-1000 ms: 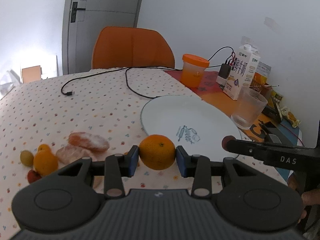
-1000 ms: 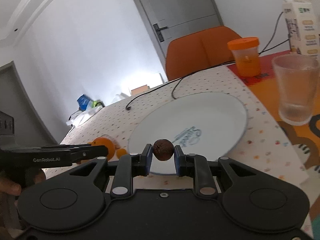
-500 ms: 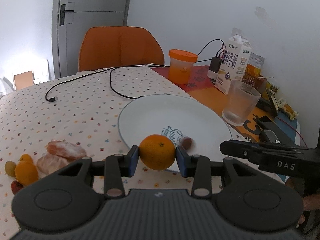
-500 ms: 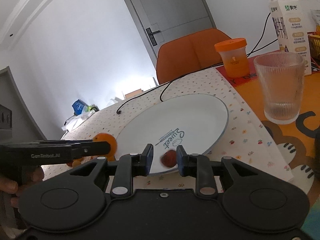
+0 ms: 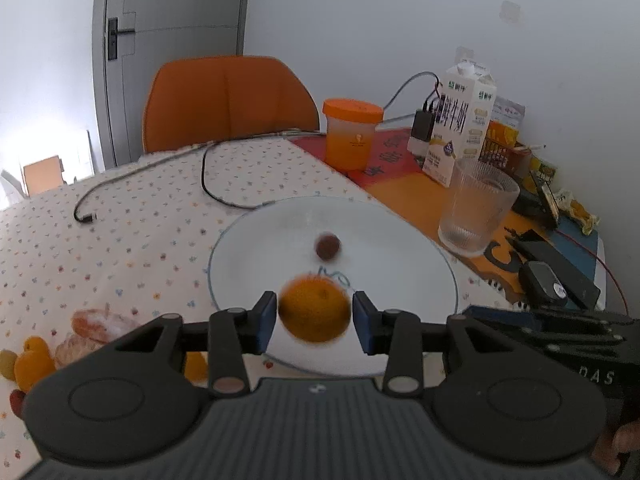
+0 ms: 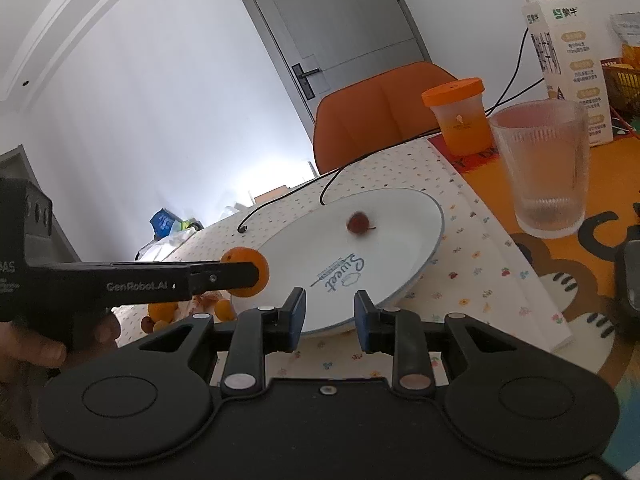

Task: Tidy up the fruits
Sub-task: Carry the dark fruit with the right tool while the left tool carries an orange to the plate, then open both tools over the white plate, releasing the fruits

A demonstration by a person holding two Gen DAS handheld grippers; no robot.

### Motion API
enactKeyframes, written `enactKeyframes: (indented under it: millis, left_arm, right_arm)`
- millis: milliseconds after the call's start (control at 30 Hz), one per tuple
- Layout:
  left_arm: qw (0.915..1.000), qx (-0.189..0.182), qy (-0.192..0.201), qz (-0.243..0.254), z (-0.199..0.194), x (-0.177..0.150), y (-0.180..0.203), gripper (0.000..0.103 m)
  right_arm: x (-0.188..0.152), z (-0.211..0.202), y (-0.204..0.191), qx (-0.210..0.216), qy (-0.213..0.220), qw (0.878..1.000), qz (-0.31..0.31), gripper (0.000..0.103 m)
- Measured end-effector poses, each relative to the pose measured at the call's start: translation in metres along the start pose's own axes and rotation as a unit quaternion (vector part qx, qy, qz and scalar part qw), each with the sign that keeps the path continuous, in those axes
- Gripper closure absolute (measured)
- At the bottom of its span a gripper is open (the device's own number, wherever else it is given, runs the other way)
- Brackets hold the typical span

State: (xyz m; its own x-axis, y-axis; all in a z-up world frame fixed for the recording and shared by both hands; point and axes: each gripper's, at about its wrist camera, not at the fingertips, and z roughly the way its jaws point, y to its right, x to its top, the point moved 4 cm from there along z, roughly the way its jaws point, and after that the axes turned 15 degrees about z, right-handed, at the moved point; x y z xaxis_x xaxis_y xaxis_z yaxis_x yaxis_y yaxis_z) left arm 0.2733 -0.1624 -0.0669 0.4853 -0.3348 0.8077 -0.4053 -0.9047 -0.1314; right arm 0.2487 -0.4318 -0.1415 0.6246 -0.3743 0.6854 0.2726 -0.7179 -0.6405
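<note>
My left gripper (image 5: 315,322) is shut on an orange (image 5: 314,307) and holds it over the near rim of the white plate (image 5: 380,232). The orange also shows in the right wrist view (image 6: 245,267), held by the left gripper. A small dark red fruit (image 5: 328,245) lies near the plate's middle, also seen in the right wrist view (image 6: 357,223). My right gripper (image 6: 330,322) is open and empty at the plate's (image 6: 416,216) near edge. Several small fruits and peeled orange pieces (image 5: 86,330) lie on the cloth at the left.
A ribbed glass (image 5: 476,210) stands right of the plate. Behind it are a milk carton (image 5: 460,124) and an orange-lidded jar (image 5: 351,134). A black cable (image 5: 208,184) runs across the dotted cloth. An orange chair (image 5: 228,100) stands at the far side. Black devices (image 5: 556,272) lie at the right.
My right gripper opened and dropped the small dark fruit, which rolled to the plate's middle; the gripper drew back. My left gripper moved the orange over the plate's near rim.
</note>
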Motion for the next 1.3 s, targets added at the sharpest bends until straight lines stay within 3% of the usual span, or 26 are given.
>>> enactKeyframes:
  millis: [300,633,833,967,1300]
  left_arm:
    - [0.9997,0.021,-0.005,-0.011,-0.009,-0.006,-0.012,0.057]
    - [0.9982,0.046,-0.013,-0.035,-0.026,-0.029,-0.035,0.046]
    - [0.9962,0.067,-0.02,-0.052,-0.038,-0.044,-0.051,0.04]
    - [0.9944,0.084,-0.023,-0.059,-0.049,-0.053,-0.062,0.029]
    - [0.9908,0.109,-0.026,-0.076,-0.072,-0.072,-0.086,0.02]
  right_arm:
    - [-0.002,0.0,0.0,0.007,-0.002,1.0,0.001,0.071]
    - [-0.007,0.004,-0.005,0.007,-0.004,1.0,-0.002,0.058]
    - [-0.011,0.006,-0.014,0.007,-0.007,1.0,-0.012,0.043]
    - [-0.014,0.009,-0.022,-0.002,-0.008,1.0,-0.024,0.027]
    - [-0.024,0.015,-0.045,0.001,-0.02,0.999,-0.049,0.01]
